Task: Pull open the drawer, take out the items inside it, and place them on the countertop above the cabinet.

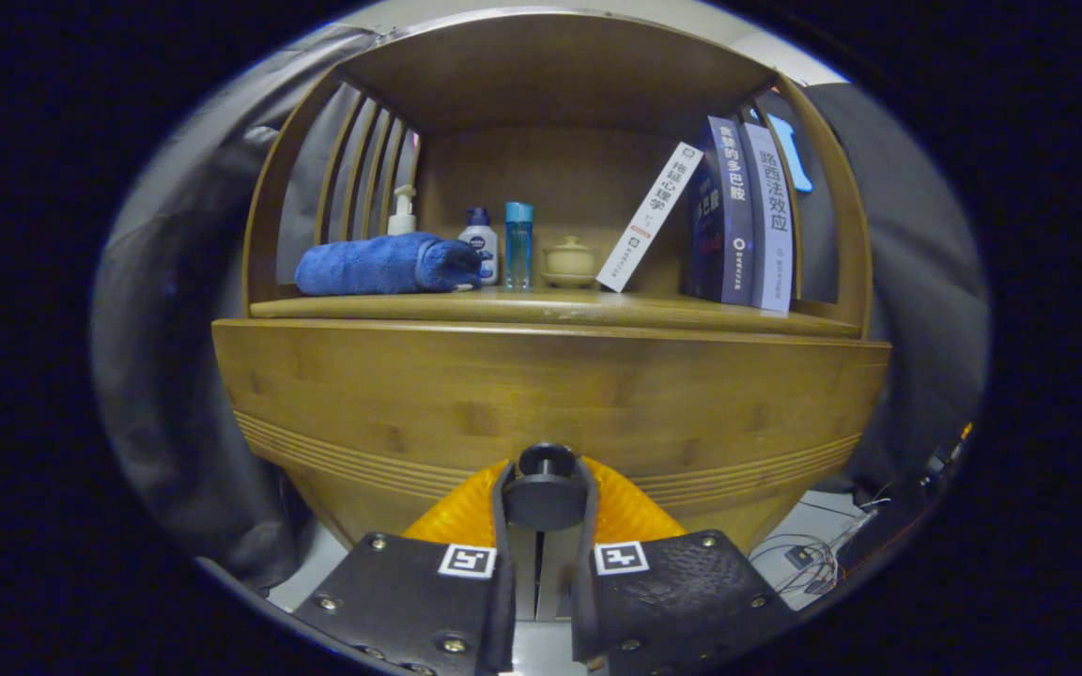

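A wooden cabinet fills the view, its drawer front (550, 394) facing me and closed flush. A round black knob (546, 493) sticks out of the drawer front low down. My gripper (546, 498) is shut on that knob, with the two orange-backed fingers (630, 512) pressing on either side of it. The countertop (550, 308) runs above the drawer as a shelf inside an open wooden frame. The drawer's inside is hidden.
On the countertop lie a rolled blue towel (377, 265), a pump bottle (401, 211), a white bottle (482, 244), a blue tube (518, 244), a small lidded cup (569, 260) and three books (738, 216), one leaning. Cables (813, 554) lie on the floor to the right.
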Motion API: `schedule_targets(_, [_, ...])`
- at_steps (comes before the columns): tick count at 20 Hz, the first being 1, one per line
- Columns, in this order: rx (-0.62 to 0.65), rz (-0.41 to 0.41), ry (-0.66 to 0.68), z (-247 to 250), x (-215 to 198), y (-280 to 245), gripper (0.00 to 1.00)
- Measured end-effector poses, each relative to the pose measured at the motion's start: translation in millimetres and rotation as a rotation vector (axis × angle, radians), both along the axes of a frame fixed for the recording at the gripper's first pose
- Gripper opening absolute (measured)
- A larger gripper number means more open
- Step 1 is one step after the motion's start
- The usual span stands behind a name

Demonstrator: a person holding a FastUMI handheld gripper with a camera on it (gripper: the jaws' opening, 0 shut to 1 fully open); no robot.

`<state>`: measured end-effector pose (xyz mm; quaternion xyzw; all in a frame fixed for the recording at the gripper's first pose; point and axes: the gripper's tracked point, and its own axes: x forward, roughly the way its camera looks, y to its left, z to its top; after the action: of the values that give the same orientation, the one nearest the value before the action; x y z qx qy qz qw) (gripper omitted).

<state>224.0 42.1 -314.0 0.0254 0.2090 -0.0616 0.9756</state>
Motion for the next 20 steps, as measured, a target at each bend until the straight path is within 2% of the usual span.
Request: schedule_targets(20, [0.05,0.033,0.025,17.5,-113.5,16.2,0.24])
